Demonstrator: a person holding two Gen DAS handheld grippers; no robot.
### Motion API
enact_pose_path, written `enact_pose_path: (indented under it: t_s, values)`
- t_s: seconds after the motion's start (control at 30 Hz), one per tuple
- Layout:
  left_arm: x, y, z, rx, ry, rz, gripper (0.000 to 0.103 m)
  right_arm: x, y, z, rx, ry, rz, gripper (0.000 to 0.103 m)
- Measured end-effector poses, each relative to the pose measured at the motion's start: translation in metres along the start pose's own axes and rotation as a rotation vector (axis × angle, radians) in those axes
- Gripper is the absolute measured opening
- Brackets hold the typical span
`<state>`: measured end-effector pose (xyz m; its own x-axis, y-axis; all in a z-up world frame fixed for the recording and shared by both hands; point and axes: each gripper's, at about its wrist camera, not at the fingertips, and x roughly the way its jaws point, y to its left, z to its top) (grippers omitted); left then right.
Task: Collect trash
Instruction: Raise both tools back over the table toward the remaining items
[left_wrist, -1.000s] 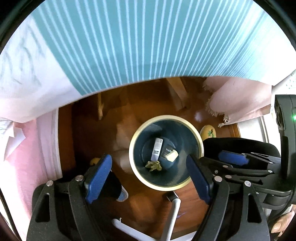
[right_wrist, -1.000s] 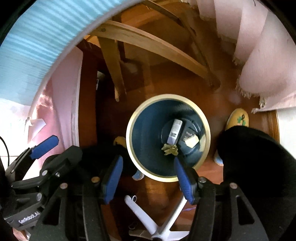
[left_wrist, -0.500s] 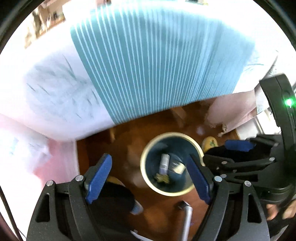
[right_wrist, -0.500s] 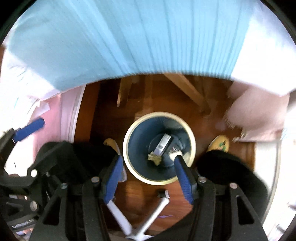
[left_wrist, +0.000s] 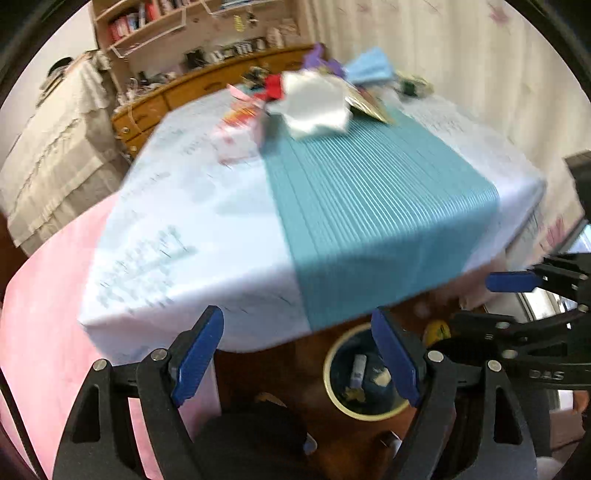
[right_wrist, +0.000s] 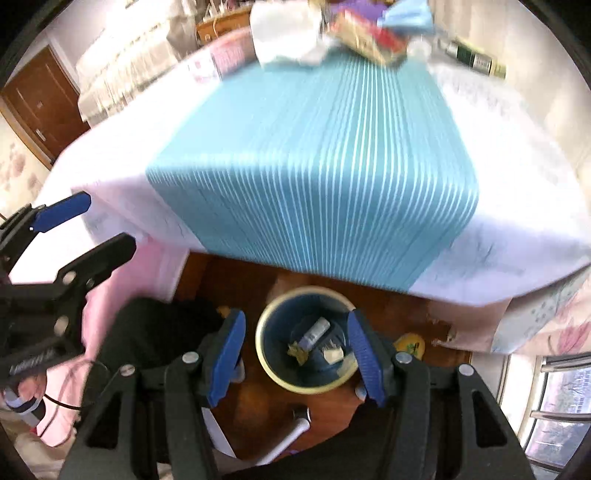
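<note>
Surface (right_wrist: 480, 122), white cloth with ribbed teal runner; crumpled white paper (left_wrist: 314, 107) at its far end. Round dark-blue bin (right_wrist: 266, 354), cream rim, on wooden floor below, holding scraps. Left gripper (left_wrist: 297, 360), right gripper (right_wrist: 295, 356): both angled downward, jaws wide, empty.

Blurred tabletop clutter (left_wrist: 317, 99), unidentifiable

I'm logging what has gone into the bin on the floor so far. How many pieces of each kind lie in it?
In the bin, right wrist view:
White tube or stick-shaped pack: 1
Crumpled yellow-green scrap: 1
Pale cream scrap: 1
Total: 3; anything under them is hidden.
</note>
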<state>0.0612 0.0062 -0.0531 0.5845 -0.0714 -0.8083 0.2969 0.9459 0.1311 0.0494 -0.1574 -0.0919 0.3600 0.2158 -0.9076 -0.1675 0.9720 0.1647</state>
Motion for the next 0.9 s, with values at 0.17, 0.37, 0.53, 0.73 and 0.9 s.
enact_pose_path:
  t_s: [0.17,0.37,0.53,0.73,0.9]
  values:
    - [-0.010,0.028,0.027,-0.040,-0.022,-0.010,0.081,-0.030,0.003,0.026,0.004,-0.062,0.019,0.058]
    - [-0.017,0.058,0.063,-0.064,-0.060,0.018,0.081,-0.046,0.008,0.063,0.002,-0.123,-0.006,0.058]
    - [-0.008,0.081,0.089,-0.081,-0.052,-0.002,0.081,-0.043,0.011,0.095,0.036,-0.150,-0.014,0.058]
    - [0.028,0.111,0.115,-0.111,0.004,-0.034,0.081,-0.031,0.009,0.130,0.106,-0.165,-0.011,0.059]
    - [0.061,0.130,0.124,-0.153,0.051,-0.107,0.081,-0.022,0.011,0.155,0.133,-0.170,-0.020,0.059]
